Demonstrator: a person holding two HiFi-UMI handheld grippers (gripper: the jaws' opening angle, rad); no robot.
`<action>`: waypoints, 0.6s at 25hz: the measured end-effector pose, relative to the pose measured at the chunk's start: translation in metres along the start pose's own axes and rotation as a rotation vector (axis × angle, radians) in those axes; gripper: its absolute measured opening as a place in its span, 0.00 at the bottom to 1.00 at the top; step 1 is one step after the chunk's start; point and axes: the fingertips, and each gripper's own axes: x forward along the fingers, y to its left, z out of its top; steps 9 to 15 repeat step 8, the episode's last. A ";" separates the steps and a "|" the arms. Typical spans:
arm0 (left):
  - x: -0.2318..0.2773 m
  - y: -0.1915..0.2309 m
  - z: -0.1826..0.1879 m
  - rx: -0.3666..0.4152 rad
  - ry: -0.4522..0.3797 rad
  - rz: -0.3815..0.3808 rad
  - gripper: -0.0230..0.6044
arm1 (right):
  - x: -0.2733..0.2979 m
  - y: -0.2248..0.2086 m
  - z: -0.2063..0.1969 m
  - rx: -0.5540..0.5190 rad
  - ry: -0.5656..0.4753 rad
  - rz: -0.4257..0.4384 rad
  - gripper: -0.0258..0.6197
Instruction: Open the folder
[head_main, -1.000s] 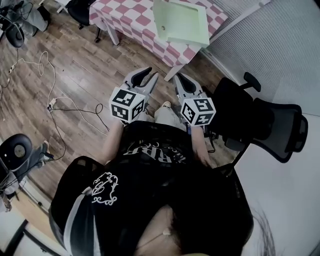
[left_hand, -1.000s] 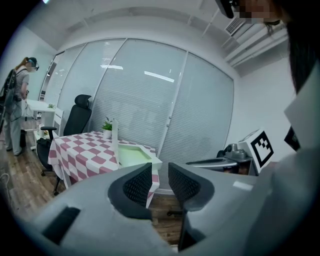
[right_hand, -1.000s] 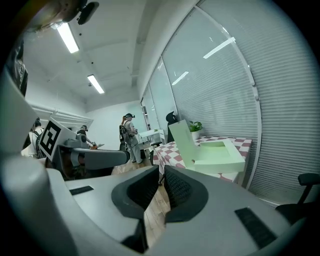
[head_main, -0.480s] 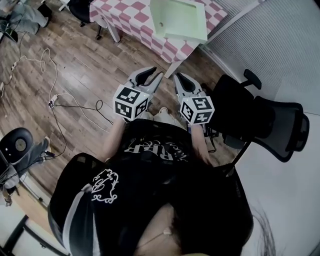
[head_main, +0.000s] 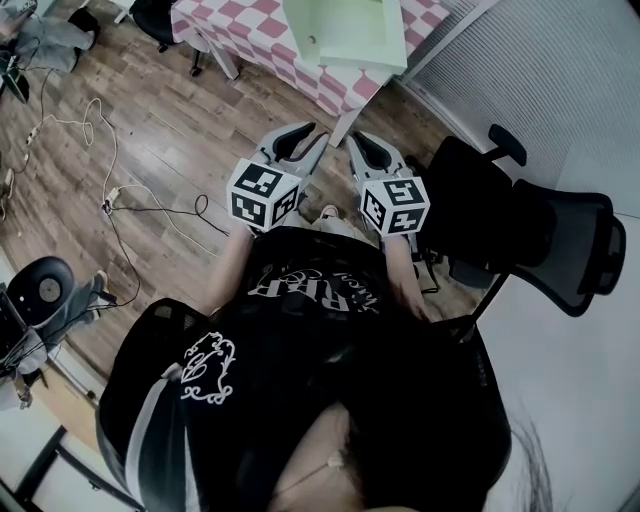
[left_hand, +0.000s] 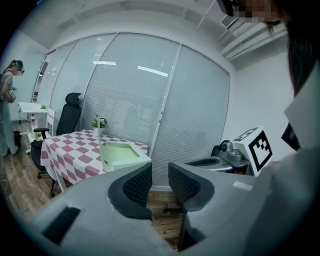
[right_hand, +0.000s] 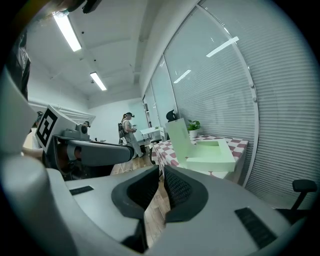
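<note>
- The table (head_main: 255, 25) with the pink-and-white checked cloth sits at the top of your head view, across a stretch of wood floor (head_main: 150, 120). You stand well apart from it, and most of it runs off the frame.
- A black office chair (head_main: 520, 235) stands just beside you on your right, between you and the blinds (head_main: 520, 70).
- The pale green folder (head_main: 345, 30) lies at the table's near corner. It looks like a rigid box-type file: stiff, light and smooth-faced. It will probably slide on the cloth if you push it without pinning it.
- In both gripper views one panel of it appears to stand upright beside a flat, framed body. You can't tell from here whether that is the cover already raised. The cover's free edge looks like the best place to pinch, with your other gripper holding the body down.
- Your left gripper (head_main: 313, 134) is held out in front of your body, jaws apart with a clear gap and nothing in it.
- Your right gripper (head_main: 355, 143) is just beside it. Its jaws are drawn almost together on nothing, with only a sliver of floor showing between the pads.
- The folder's far edge is cut off in the head view. Any clasp or hinge is too small to make out. Your own body hides the floor under you.
</note>
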 end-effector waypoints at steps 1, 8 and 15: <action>0.001 -0.001 0.000 0.001 0.001 0.002 0.22 | 0.000 -0.001 0.000 0.000 0.000 0.001 0.09; 0.012 -0.003 -0.001 -0.001 0.000 0.009 0.22 | 0.001 -0.012 -0.003 -0.008 0.008 0.011 0.09; 0.012 -0.003 -0.001 -0.001 0.000 0.009 0.22 | 0.001 -0.012 -0.003 -0.008 0.008 0.011 0.09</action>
